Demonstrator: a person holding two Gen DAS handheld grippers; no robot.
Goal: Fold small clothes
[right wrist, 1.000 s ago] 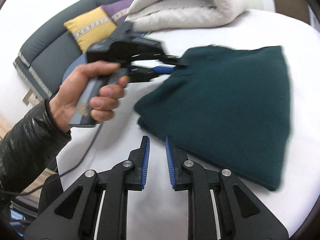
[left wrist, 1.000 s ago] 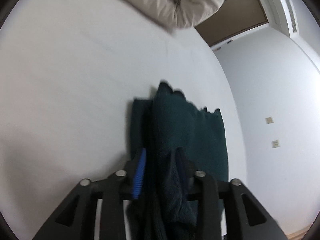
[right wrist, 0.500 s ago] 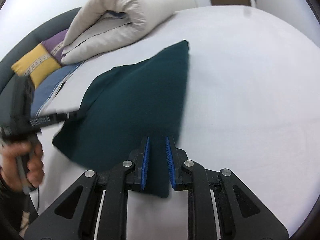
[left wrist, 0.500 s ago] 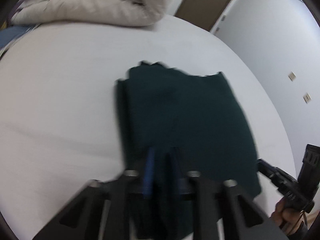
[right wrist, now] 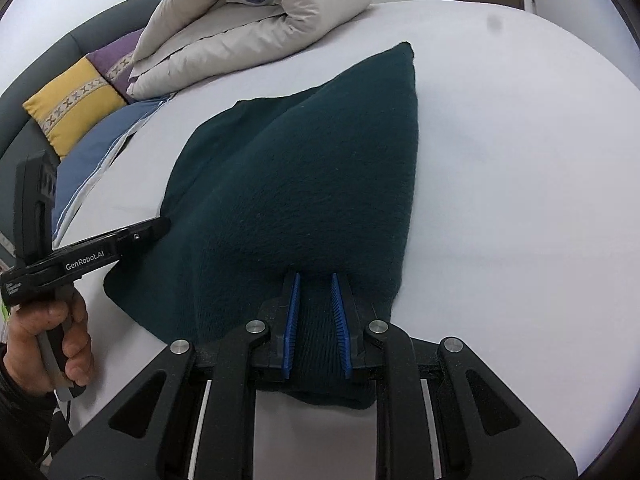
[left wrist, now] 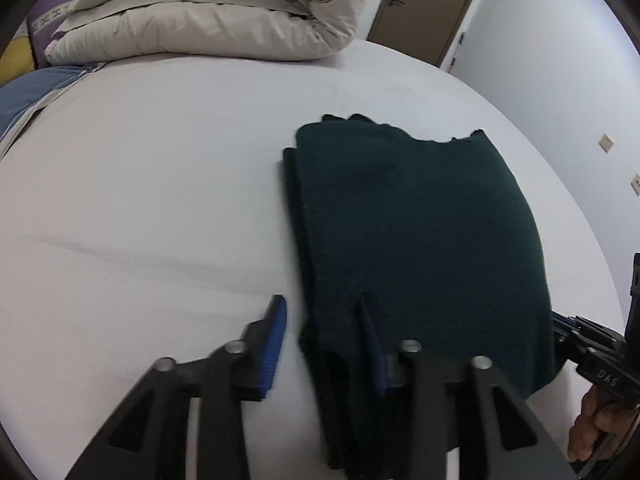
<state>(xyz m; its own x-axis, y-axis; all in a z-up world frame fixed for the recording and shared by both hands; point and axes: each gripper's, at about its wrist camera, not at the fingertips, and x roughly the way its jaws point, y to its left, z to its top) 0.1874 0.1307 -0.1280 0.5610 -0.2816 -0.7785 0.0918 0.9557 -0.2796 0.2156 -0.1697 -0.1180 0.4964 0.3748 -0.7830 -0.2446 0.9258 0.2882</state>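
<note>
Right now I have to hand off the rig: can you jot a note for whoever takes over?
Left gripper: jaws have just been opening; near left corner of the green garment sits between them, pads off it.
Right gripper: shut on the garment's near right edge, which is bunched between the pads.
Garment: folded into a rough rectangle on the white bed, well clear of the rolled duvet.
Done: layers stacked into a compact shape.
Left: release the right grip, smooth the raised ridge, probably one more fold.

The left gripper (left wrist: pixel 324 340), jaws just opened, angles downward; the right gripper (right wrist: pixel 315 324) stays clamped, likewise angled down.
</note>
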